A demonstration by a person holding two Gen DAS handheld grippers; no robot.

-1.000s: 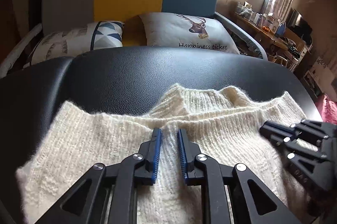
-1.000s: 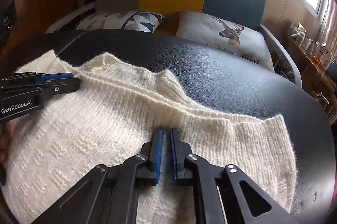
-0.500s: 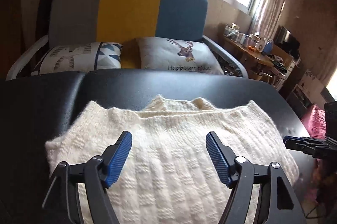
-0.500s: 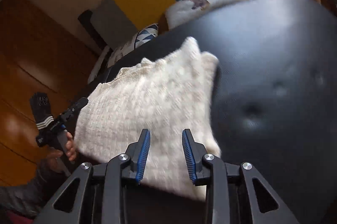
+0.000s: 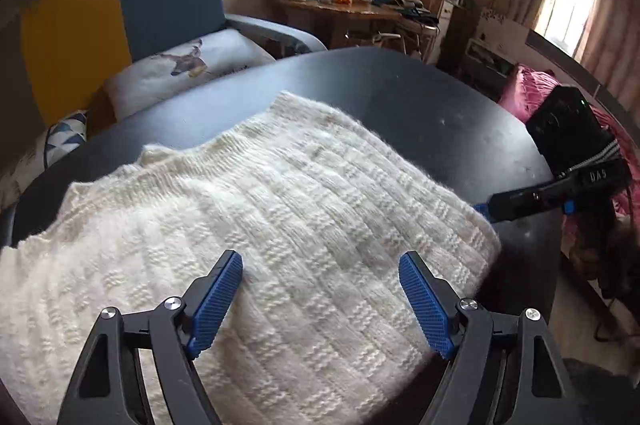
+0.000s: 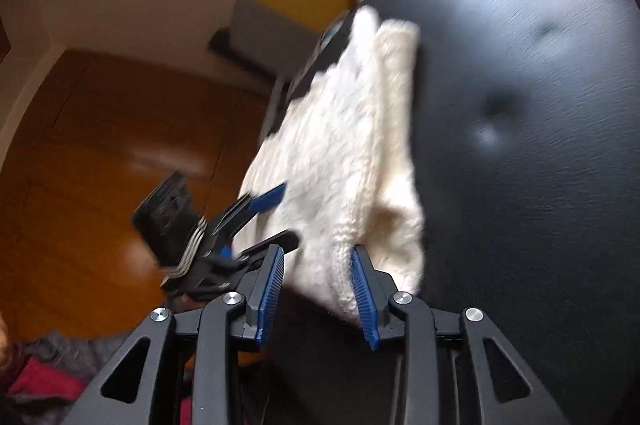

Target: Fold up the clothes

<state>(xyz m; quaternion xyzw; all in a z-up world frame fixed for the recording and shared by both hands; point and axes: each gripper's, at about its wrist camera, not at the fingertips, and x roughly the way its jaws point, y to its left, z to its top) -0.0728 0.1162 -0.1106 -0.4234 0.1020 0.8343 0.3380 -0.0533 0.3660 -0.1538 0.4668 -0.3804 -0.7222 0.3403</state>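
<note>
A cream sweater (image 5: 256, 233), chunky and fuzzy with ribbed and blocked knit bands, lies folded into a thick rectangle on the black, leather-grained, dimpled surface (image 5: 420, 105), reaching toward its near edge. The left tool (image 5: 320, 289) hangs above the knit, its ridged blue pads spread wide, holding nothing. The right tool (image 6: 316, 289) sits at the sweater's folded end with pads parted around the thick edge, not clamped. A second ago both tools were nearly shut over the neckline; since then they have opened and drawn back. A yellow and blue sofa (image 5: 120, 13) stands behind
</note>
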